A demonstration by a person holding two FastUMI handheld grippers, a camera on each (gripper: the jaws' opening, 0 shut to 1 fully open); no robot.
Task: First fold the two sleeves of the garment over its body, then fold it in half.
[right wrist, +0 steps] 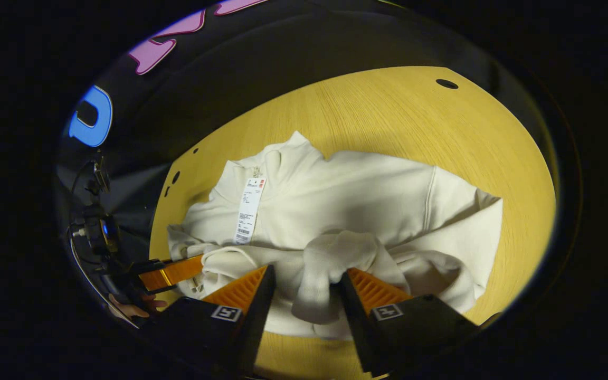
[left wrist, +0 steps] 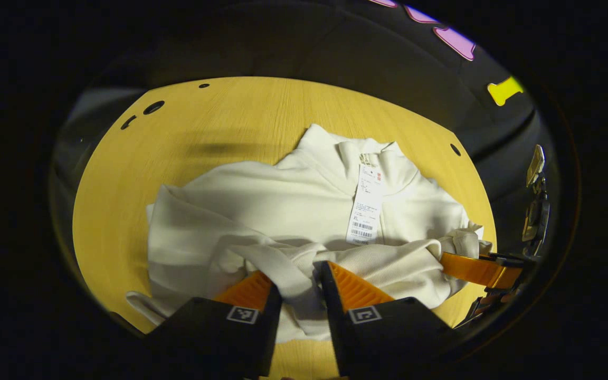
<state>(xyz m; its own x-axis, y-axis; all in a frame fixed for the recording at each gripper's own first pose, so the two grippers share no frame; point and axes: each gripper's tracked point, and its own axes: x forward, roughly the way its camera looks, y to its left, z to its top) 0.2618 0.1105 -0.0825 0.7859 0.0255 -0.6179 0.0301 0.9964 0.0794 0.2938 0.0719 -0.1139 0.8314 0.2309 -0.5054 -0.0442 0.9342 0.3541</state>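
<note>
Two grippers, left gripper (left wrist: 297,287) and right gripper (right wrist: 304,293), each clamp one sleeve of one white sweatshirt (left wrist: 293,206) on the wooden table (left wrist: 219,121), open tabletop beyond its collar.

White garment (left wrist: 293,211) flat on table, sleeves bunched.

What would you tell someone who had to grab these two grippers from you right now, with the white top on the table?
Left gripper: shut on a bunched fold of the garment at its near edge.
Right gripper: shut on another bunch of the same near edge.
The garment lies on the wooden table, collar and paper tag on the far side, the sleeves drawn in over the body.
Done, as far as I can tell: sleeves folded in.
Left: carry the held near edge up toward the collar to fold it in half, then let go.
</note>
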